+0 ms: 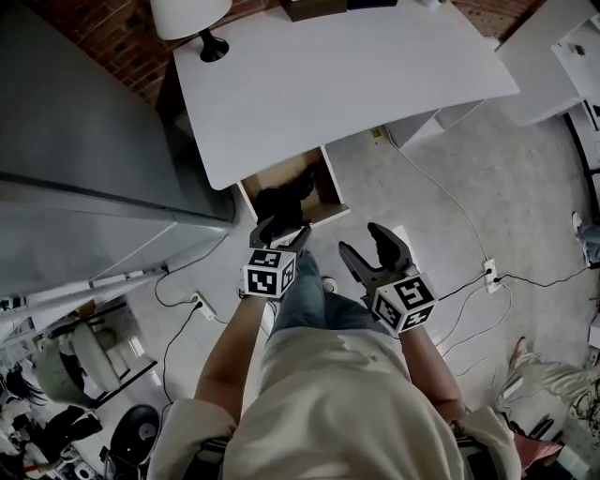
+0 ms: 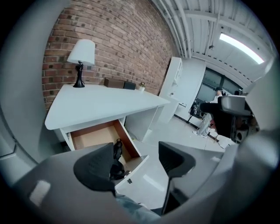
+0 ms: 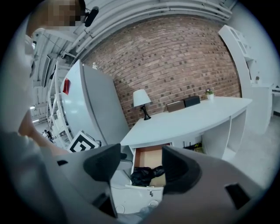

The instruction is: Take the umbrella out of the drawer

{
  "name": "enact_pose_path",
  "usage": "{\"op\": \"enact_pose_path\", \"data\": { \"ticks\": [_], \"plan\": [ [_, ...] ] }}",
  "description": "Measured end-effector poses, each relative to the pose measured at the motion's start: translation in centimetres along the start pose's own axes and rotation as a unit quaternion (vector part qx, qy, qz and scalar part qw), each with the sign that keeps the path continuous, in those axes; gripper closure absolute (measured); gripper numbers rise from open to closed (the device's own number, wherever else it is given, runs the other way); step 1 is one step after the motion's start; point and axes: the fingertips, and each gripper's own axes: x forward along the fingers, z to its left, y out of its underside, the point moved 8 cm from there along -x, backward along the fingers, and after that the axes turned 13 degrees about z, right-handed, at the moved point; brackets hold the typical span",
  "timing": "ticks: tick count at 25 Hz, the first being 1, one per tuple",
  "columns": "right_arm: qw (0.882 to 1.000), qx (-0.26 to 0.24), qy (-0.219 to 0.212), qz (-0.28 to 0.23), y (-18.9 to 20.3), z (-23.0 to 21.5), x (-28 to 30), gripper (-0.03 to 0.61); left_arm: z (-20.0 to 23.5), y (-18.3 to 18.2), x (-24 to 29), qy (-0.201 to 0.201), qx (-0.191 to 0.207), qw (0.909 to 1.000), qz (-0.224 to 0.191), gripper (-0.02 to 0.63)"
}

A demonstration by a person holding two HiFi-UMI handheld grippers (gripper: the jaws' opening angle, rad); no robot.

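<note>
Both hand-held grippers are empty. The left gripper (image 1: 281, 231) has its jaws well apart, with nothing between the pads; in its own view the gap frames only floor and the drawer's front corner. The right gripper (image 1: 369, 247) is likewise spread wide and holds nothing. They sit near each other above the person's knees, both angled down toward the drawer, neither touching it.

The drawer (image 1: 331, 184) stands pulled out from under the white desk (image 1: 337, 75), its wooden bottom bare at the back. The umbrella (image 1: 286, 199) lies inside at the front end, a black, folded and loosely bunched bundle against the front panel. A slim dark end points toward the back of the drawer. The task's first grasp is not yet made.

Beyond are a lamp (image 1: 192, 19) on the desk, a brick wall (image 2: 122, 39), a tall grey cabinet (image 1: 84, 141) to the left, and cables (image 1: 450, 202) across the floor.

Risks, as judged:
- A pinch on loose fabric alone may slip or pull the canopy open.
- The umbrella lies tight to the front panel, so a low lift may snag it on the rim.
- The desk edge overhangs the rear of the drawer, so a steep pull could strike it.
- A hard reach may push the drawer inward.
</note>
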Motion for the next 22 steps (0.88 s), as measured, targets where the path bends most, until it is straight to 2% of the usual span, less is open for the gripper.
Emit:
{"op": "enact_pose_path", "data": {
  "ticks": [9,15,22],
  "plan": [
    [0.998,0.036,0.018,0.038,0.1,-4.5,6.3,0.293,4.9,-1.8,10.6,0.008,0.04,0.9957,0.083,0.304],
    [0.995,0.076,0.02,0.054,1.6,-6.4,9.6,0.293,7.6,-1.0,17.0,0.006,0.057,0.9868,0.152,0.285],
    [0.991,0.106,0.002,0.085,3.5,-7.8,12.8,0.295,11.1,0.2,22.7,-0.015,0.058,0.9764,0.208,0.25]
  ]
}}
